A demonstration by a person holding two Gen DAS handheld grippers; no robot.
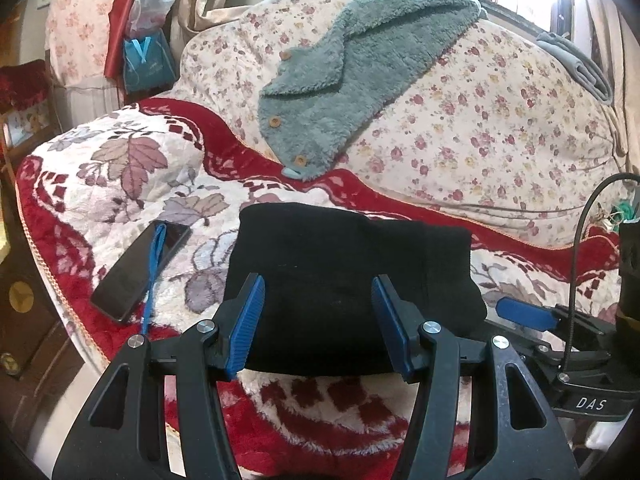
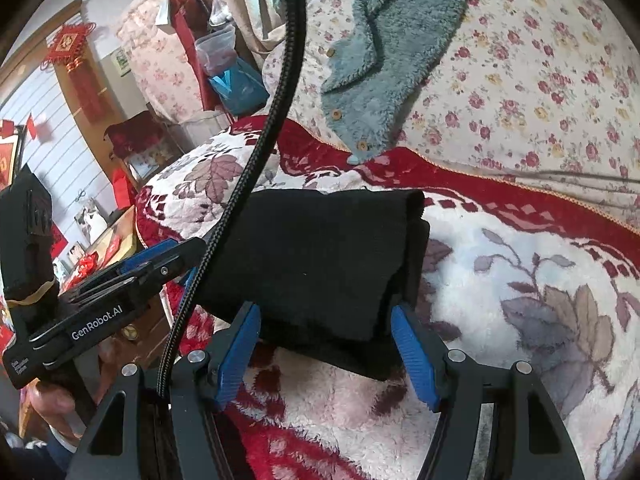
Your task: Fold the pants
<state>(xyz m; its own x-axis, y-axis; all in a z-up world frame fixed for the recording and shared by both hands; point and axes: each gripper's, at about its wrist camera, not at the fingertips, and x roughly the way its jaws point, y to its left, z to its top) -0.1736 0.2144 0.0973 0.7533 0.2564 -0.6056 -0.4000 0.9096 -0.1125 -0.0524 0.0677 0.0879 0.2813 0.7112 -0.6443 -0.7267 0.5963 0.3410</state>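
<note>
Just ahead of both tools, on the red-and-white floral blanket [image 1: 120, 184], the black pants [image 1: 344, 280] are lying as a compact folded bundle. The left gripper [image 1: 318, 324] is hovering over the bundle's near edge with its blue pads spread wide and holding nothing, the cloth showing between them. The right gripper [image 2: 326, 354] is sitting at the same near edge, jaws equally wide and empty, closer to the bundle's right end, where the stacked layers are showing. The bundle's long axis is running left to right across both views, so it lies square in front of each gripper; judging by this, the fold looks close to finished and any smoothing would mean reaching forward. Both tools are pointing forward and slightly down, side by side. Left of the pants, a dark phone [image 1: 140, 268] is resting on the blanket. Farther back, a teal fleece garment [image 1: 360, 72] is draped over floral bedding [image 1: 500, 128].
</note>
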